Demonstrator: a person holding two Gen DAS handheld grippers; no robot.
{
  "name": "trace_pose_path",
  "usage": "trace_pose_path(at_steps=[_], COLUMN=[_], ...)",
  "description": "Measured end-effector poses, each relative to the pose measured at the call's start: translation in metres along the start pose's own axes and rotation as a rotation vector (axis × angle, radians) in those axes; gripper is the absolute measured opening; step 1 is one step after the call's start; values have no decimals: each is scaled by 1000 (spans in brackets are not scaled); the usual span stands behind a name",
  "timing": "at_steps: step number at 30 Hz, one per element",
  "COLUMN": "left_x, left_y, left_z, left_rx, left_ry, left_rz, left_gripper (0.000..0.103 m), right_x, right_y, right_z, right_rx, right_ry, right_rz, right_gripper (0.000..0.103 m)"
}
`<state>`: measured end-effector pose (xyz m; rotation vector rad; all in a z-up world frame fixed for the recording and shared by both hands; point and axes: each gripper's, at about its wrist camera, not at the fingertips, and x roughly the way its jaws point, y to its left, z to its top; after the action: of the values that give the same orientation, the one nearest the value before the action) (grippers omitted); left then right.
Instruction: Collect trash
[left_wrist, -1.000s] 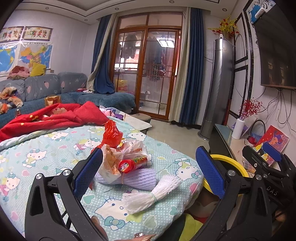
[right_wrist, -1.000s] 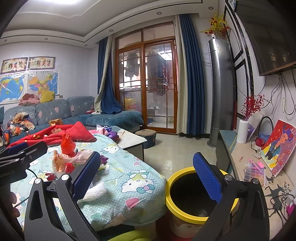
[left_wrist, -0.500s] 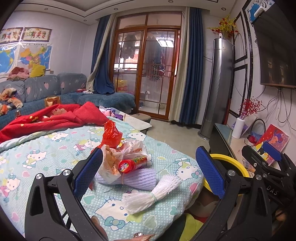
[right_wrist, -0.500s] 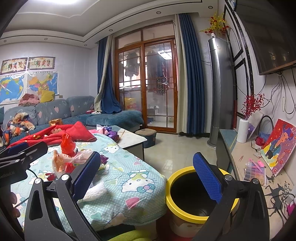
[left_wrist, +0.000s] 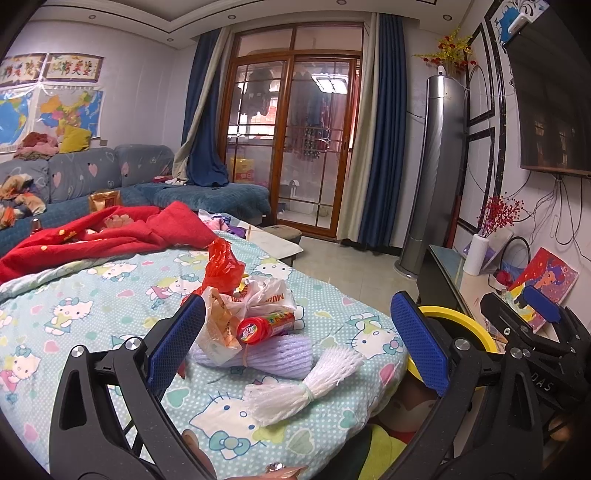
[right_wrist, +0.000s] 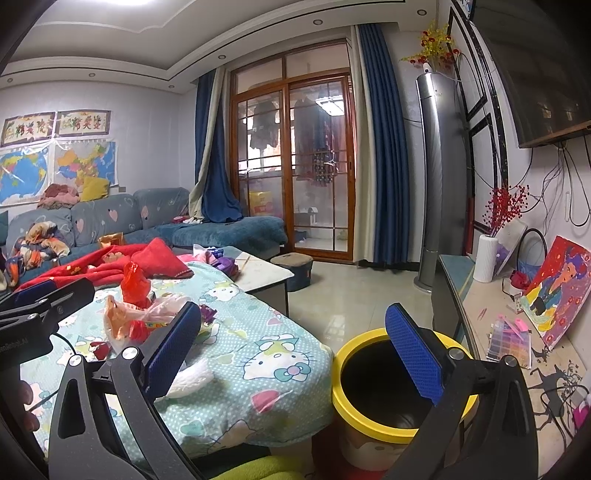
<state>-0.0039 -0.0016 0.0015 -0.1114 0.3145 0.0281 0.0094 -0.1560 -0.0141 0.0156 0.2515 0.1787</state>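
Trash lies in a pile on the cartoon-cat blanket (left_wrist: 92, 306): a red plastic bag (left_wrist: 221, 264), white plastic bags (left_wrist: 255, 295), a red-capped candy tube (left_wrist: 264, 326), a purple foam net (left_wrist: 266, 356) and a white foam net (left_wrist: 295, 387). My left gripper (left_wrist: 295, 347) stands open just short of the pile, nothing between its blue pads. My right gripper (right_wrist: 291, 347) is open and empty, between the blanket's edge and the yellow-rimmed bin (right_wrist: 391, 391). The bin's rim (left_wrist: 454, 321) shows at the right of the left wrist view. The pile (right_wrist: 140, 314) appears at the left in the right wrist view.
A red blanket (left_wrist: 103, 232) lies behind the pile. A blue sofa (right_wrist: 147, 221) runs along the back wall. A low white table (right_wrist: 258, 273) and a small stool (right_wrist: 293, 267) stand beyond. At the right a TV stand (right_wrist: 498, 325) carries a vase, a painting and small items.
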Motion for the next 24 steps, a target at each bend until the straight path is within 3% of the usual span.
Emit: trace_pose_path(at_steps=[8,24], left_x=[3,15], left_y=[2,56], left_z=[0,3], left_rx=[-7,-101], left_ry=[3,37], left_rz=[9,135], left_gripper=[92,92], right_x=[5,34], right_y=[6,42], right_z=[-1,-1], right_rx=[-8,-61], right_ry=[19,136], right_rz=[33,191], right_gripper=[97,97])
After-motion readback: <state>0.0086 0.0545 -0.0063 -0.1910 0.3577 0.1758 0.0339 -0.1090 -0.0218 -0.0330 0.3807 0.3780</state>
